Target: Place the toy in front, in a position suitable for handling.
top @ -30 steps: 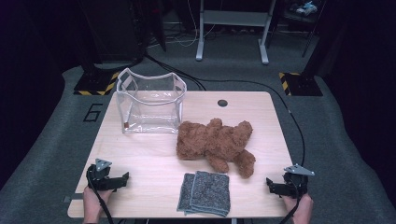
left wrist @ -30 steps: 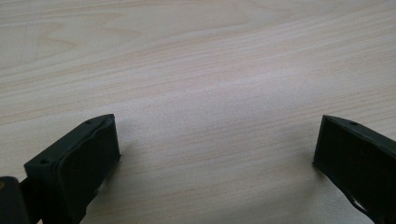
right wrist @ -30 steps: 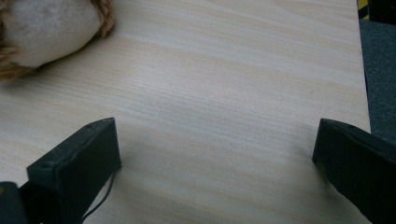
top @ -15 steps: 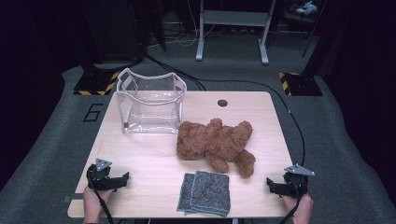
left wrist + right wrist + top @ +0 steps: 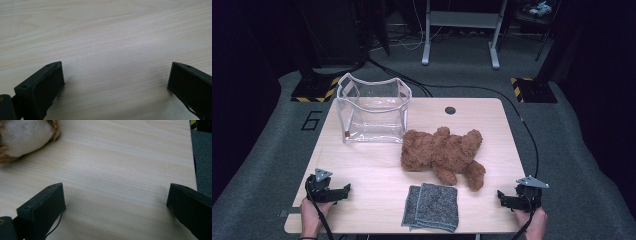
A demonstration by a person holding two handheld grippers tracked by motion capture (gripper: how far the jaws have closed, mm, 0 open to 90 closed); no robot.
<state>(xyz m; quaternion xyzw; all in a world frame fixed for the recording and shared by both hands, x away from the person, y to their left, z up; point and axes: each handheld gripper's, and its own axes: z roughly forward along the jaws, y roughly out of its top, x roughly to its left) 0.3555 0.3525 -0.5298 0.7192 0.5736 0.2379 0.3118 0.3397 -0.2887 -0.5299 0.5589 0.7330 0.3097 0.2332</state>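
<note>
Teddy bear point(image 5: 444, 152) between left gripper point(image 5: 343, 192), right gripper point(image 5: 502, 198), nearer right

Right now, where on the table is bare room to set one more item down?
Bare wood lies between the left claw and the folded grey cloths, below the clear plastic bag. Another free patch lies between the right claw and the teddy bear, and along the table edge behind it. The middle is crowded.
</note>
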